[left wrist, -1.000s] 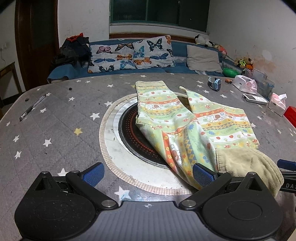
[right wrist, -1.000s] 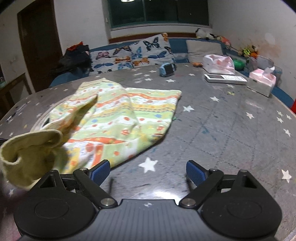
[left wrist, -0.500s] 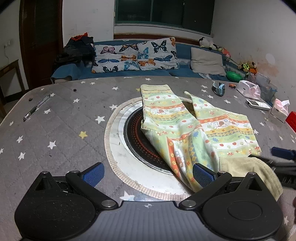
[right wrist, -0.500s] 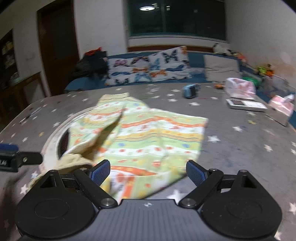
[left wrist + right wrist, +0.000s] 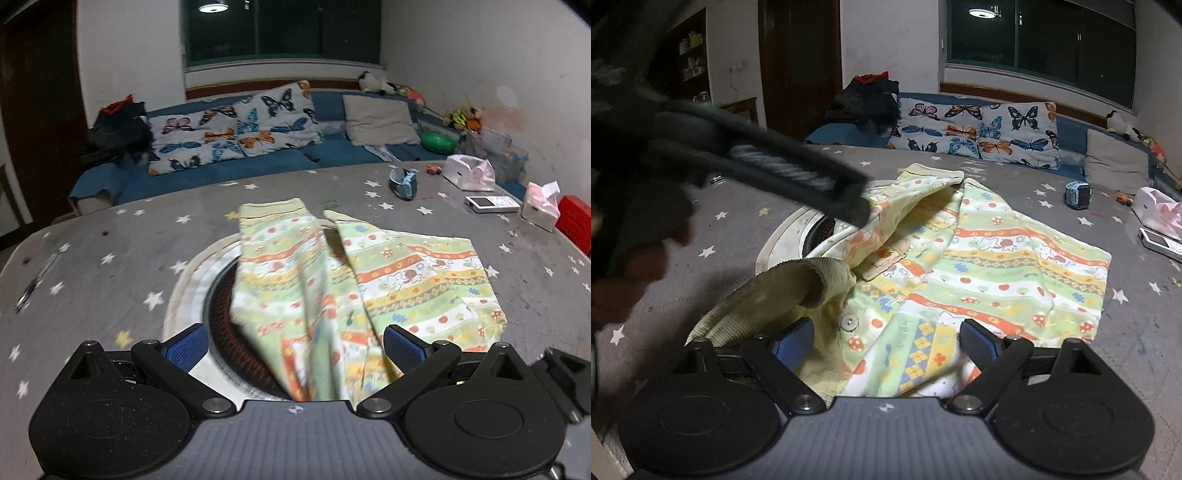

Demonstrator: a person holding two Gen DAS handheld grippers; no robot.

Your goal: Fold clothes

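The garment [image 5: 997, 266] is pale green with orange, yellow and white stripes, printed with small flowers, mushrooms and animals; its ribbed cuff [image 5: 783, 291] is plain dull yellow. The tablecloth [image 5: 110, 266] is grey with white stars. The cushions [image 5: 236, 129], upper centre, show coloured butterflies on white.

One patterned shirt [image 5: 373, 280] on the table, two grippers, left [image 5: 293, 345] and right [image 5: 886, 338]. Far side: two butterfly cushions [image 5: 236, 129], one plain cushion [image 5: 380, 120]. Right edge: two tissue packs [image 5: 469, 171], one white device [image 5: 493, 204], one red box [image 5: 576, 221], possibly one pen [image 5: 37, 282] far left.
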